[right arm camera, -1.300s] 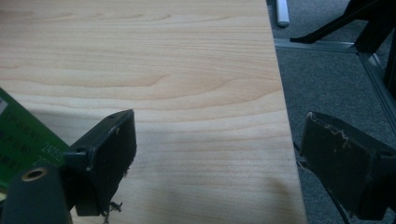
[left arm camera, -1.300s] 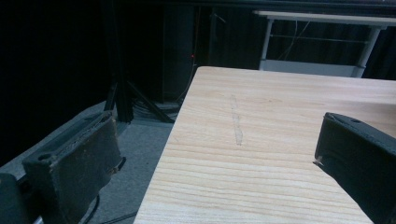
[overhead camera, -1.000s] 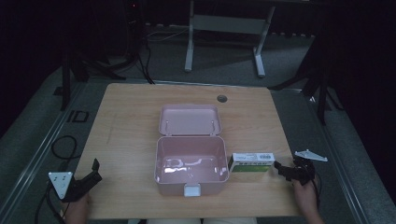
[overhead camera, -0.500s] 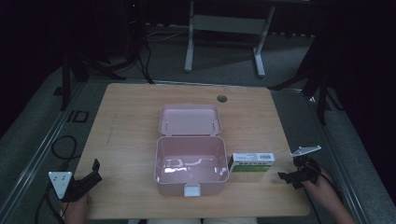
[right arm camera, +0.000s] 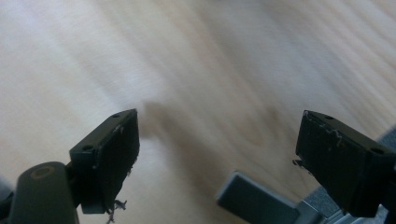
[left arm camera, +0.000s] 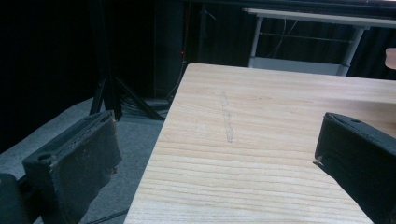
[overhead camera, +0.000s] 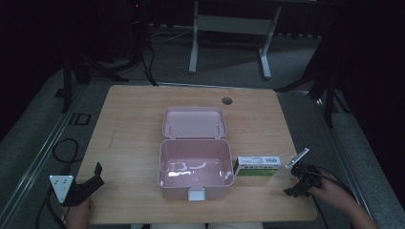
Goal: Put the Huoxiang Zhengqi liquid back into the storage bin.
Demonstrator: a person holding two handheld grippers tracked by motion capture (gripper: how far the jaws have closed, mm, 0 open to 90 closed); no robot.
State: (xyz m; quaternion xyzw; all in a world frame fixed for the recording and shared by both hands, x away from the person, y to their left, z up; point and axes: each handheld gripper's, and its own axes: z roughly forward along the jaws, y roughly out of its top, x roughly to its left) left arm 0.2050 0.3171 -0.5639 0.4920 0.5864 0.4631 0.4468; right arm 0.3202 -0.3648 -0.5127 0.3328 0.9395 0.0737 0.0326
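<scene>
A pink box [overhead camera: 195, 168] sits open in the middle of the wooden table [overhead camera: 133, 119]. Its lid [overhead camera: 193, 122] lies flat behind it. A small green and white carton [overhead camera: 256, 165] lies just beside the box, on its right side, touching or almost touching the wall.

The right gripper [overhead camera: 297, 183] is near the right edge of the table, a little way from the carton, with bare wood between them. Its jaws are spread wide and hold nothing. In the right gripper view the gripper [right arm camera: 215, 154] looks down on blurry wood, and the table edge shows at the bottom right. A grey shape there is too blurry to name.

The left gripper [overhead camera: 93, 177] is at the front left corner, well apart from the box. Its jaws are wide apart too, with nothing between them [left arm camera: 215, 154]. One jaw hangs past the table's left edge, over the floor. There is lots of bare table between it and the box.

The room around the table is dark, so things there are hard to make out.
</scene>
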